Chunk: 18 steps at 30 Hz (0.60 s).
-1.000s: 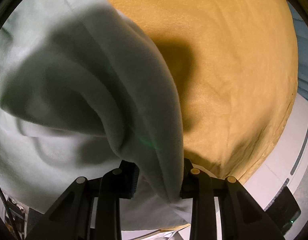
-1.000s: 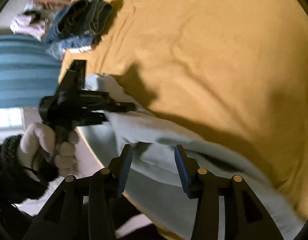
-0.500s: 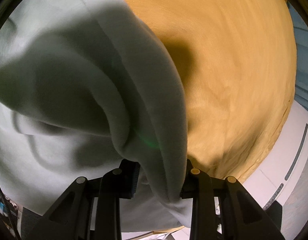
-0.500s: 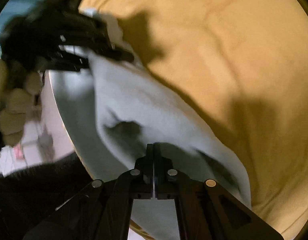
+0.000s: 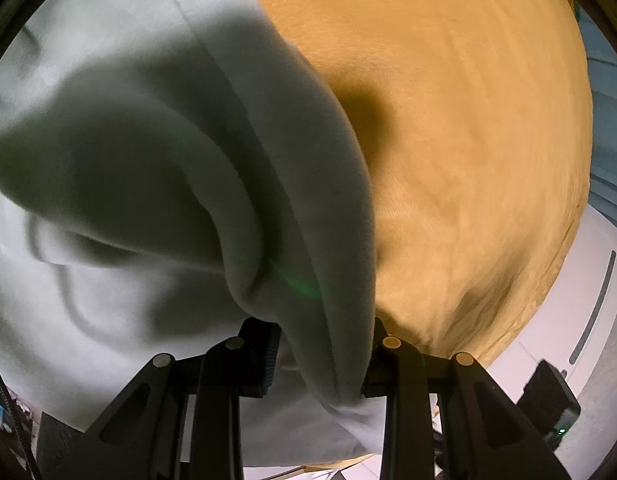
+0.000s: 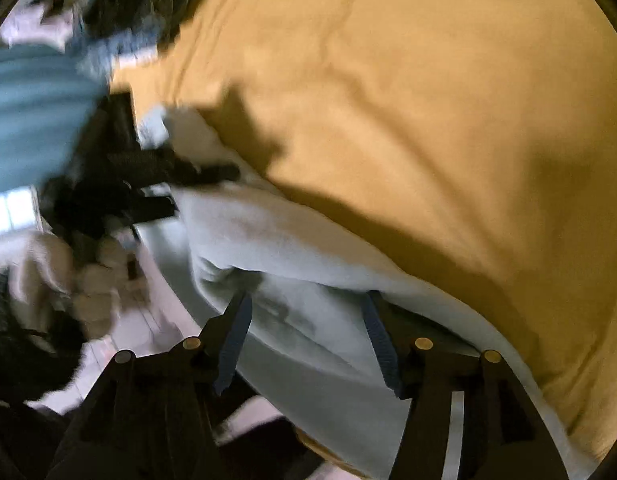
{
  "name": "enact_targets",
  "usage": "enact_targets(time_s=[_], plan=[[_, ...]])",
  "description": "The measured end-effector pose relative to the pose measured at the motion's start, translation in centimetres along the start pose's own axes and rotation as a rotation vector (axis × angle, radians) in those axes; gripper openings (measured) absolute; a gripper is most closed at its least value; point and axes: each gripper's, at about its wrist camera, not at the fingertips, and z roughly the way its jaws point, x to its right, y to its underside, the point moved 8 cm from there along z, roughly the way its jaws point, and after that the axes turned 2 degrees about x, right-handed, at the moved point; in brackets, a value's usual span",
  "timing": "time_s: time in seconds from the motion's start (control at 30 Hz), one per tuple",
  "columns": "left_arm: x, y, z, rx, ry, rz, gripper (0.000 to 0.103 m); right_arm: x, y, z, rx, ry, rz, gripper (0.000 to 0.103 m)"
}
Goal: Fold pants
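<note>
The pale grey-green pants (image 5: 156,168) are filling the left half of the left wrist view, bunching into thick, shadowed folds over the mustard-yellow bedspread (image 5: 468,140) that is taking up the right half. A thick ridge of that fabric is running down into the lower centre of the frame, where the left gripper (image 5: 322,354) is clamping it, its fingers (image 5: 264,356) standing fairly far apart with the bundled cloth packed between them. White furniture (image 5: 568,320) is showing at the lower right edge. In the right wrist view the pants (image 6: 292,248) are stretching as a long band from the middle left down to the lower right, lying along the edge of the bedspread (image 6: 428,100). The right gripper (image 6: 308,336) is sitting at the lower centre with its blue-padded fingers (image 6: 382,340) spread wide, the cloth lying between and beyond them without being pinched. At the middle left, blurred, the left gripper (image 6: 180,188) is gripping the far end of the pants, with a gloved hand (image 6: 60,280) below it. A heap of dark clothes (image 6: 140,8) is sitting in the upper left corner.
</note>
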Motion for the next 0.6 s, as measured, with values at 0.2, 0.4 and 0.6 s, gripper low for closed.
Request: enact_targets(time_s=[0.2, 0.4, 0.6], plan=[[1.0, 0.5, 0.6, 0.01, -0.01, 0.005, 0.027, -0.3, -0.8, 4.5, -0.102, 0.105, -0.126, 0.06], [1.2, 0.7, 0.7, 0.01, 0.001, -0.016, 0.027, -3.1, -0.7, 5.5, -0.063, 0.135, -0.197, 0.016], [0.3, 0.3, 0.5, -0.012, 0.039, -0.038, 0.03, -2.5, 0.7, 0.3, 0.146, 0.159, -0.052, 0.006]])
